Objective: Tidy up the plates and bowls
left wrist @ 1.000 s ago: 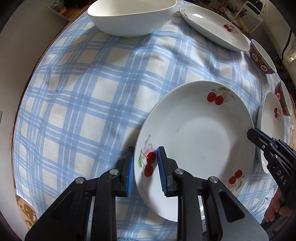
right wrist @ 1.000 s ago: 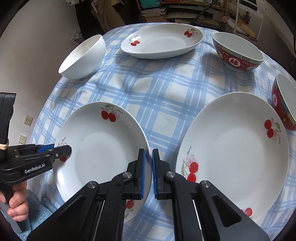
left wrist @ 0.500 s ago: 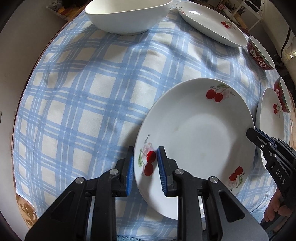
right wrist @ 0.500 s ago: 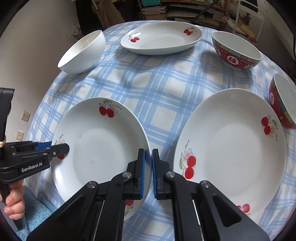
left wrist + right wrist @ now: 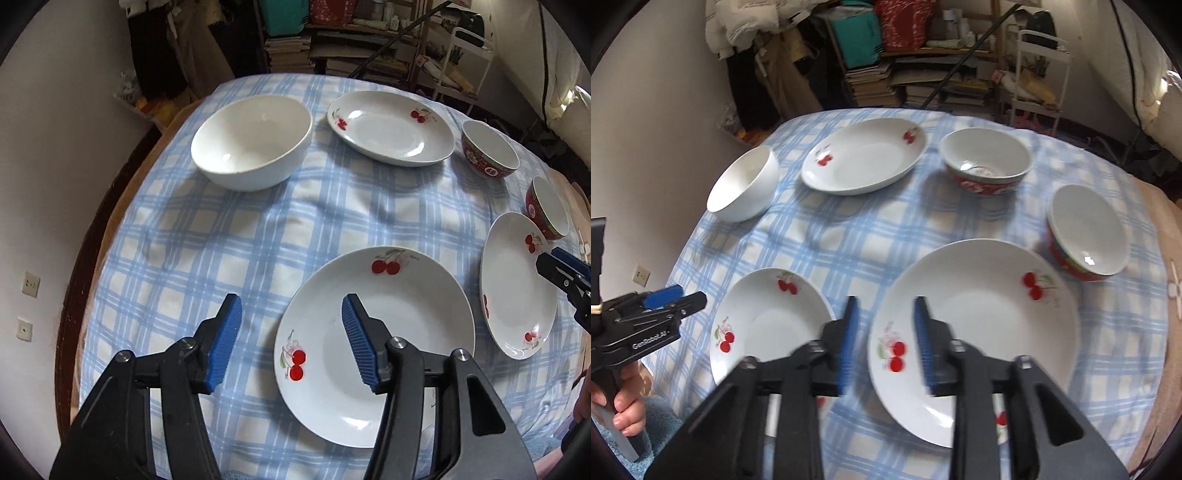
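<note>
Three white cherry-print plates, one white bowl and two red bowls lie on a blue checked tablecloth. In the left wrist view my left gripper point(image 5: 291, 332) is open above the left edge of the near-left plate point(image 5: 402, 325), holding nothing. In the right wrist view my right gripper point(image 5: 884, 339) is open above the gap between that plate point(image 5: 775, 325) and the near-right plate point(image 5: 990, 332), empty. The third plate point(image 5: 388, 127) lies at the back beside the white bowl point(image 5: 251, 140).
Two red bowls point(image 5: 986, 164) point(image 5: 1086, 232) stand at the right side. The round table's edge point(image 5: 96, 236) drops off at the left near a wall. Shelves with stacked books point(image 5: 879, 77) stand behind the table.
Both grippers have opened and pulled up and back from the near-left plate; the left let go of its rim. The plate now lies flat on the cloth.
</note>
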